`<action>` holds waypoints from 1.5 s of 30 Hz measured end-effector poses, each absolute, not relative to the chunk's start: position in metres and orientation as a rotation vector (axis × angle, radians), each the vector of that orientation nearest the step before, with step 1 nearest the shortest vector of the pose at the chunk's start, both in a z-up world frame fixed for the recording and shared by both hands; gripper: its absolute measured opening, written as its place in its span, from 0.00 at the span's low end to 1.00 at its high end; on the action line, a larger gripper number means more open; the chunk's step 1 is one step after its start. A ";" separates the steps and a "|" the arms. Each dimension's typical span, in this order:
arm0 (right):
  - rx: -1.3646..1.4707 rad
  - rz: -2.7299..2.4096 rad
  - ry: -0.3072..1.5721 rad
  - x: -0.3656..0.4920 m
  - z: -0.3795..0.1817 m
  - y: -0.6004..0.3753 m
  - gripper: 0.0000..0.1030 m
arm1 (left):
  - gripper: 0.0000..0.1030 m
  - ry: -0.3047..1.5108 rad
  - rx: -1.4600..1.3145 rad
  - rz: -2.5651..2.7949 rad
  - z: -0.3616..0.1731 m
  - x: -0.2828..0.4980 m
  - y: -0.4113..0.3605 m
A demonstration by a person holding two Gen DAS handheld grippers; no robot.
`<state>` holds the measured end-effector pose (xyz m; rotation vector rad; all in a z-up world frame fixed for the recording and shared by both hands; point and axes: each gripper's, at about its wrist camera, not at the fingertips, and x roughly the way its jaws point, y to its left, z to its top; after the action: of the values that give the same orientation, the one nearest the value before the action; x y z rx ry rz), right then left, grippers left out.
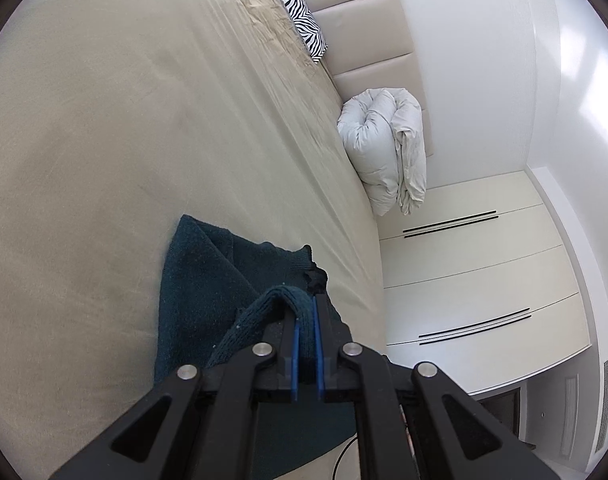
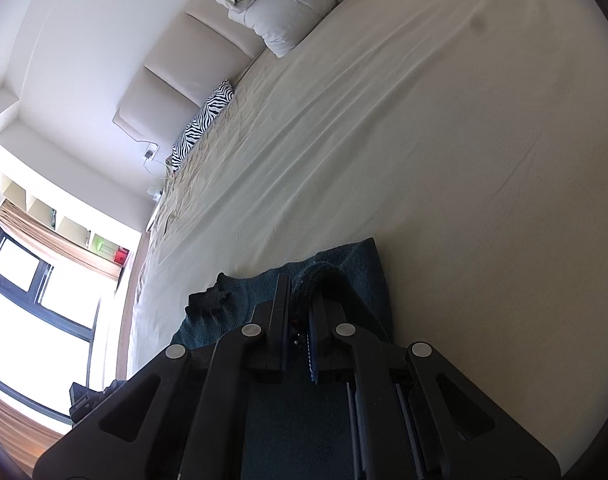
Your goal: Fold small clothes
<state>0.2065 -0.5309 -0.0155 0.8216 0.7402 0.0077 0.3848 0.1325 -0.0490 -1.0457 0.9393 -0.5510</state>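
We see a dark teal knit garment point(image 1: 200, 280) lying on a bed sheet point(image 1: 104, 140) that reads beige in the left wrist view and pale cream in the right, with a black-and-white zebra-striped pillow point(image 1: 296, 12) at its far end beside an off-white padded headboard point(image 1: 367, 44) and a folded white duvet point(image 1: 383, 148). Our left gripper point(image 1: 305, 312) and right gripper point(image 2: 300, 296) are black with silver rivets, and the pads on their fingers point(image 1: 315, 344) are blue. We also note white walls point(image 1: 471, 60), cream cabinet fronts point(image 1: 471, 264) with thin black slot lines, a black-framed window point(image 2: 36, 292) and a tan curtain point(image 2: 52, 236).
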 end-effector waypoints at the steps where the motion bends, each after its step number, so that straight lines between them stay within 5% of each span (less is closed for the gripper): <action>1: 0.824 0.002 0.745 0.213 -0.019 -0.532 0.06 | 0.06 0.947 -1.040 -0.546 -0.052 0.389 0.131; 14: 0.815 -0.045 0.794 0.260 -0.055 -0.533 0.07 | 0.07 0.982 -1.032 -0.482 -0.086 0.413 0.134; 16: 0.817 -0.058 0.819 0.268 -0.060 -0.534 0.10 | 0.19 0.984 -1.028 -0.471 -0.088 0.416 0.134; 18: 0.804 -0.072 0.831 0.276 -0.064 -0.534 0.24 | 0.59 0.969 -1.019 -0.436 -0.086 0.414 0.137; 21: 0.815 -0.079 0.783 0.274 -0.059 -0.535 0.65 | 0.63 0.937 -1.002 -0.437 -0.076 0.405 0.141; 22: 0.815 -0.085 0.760 0.270 -0.055 -0.537 0.67 | 0.63 0.933 -0.980 -0.436 -0.072 0.401 0.140; 37: 0.560 -0.074 0.872 0.182 -0.055 -0.507 0.65 | 0.63 0.980 -0.560 -0.334 -0.068 0.310 0.106; 45: 0.521 -0.054 0.924 0.140 -0.082 -0.497 0.38 | 0.53 1.004 -0.403 -0.280 -0.075 0.286 0.089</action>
<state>0.1400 -0.4974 -0.0820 0.5214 0.9242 -0.0542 0.2860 0.0894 -0.0750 -0.4029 1.0036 -0.2802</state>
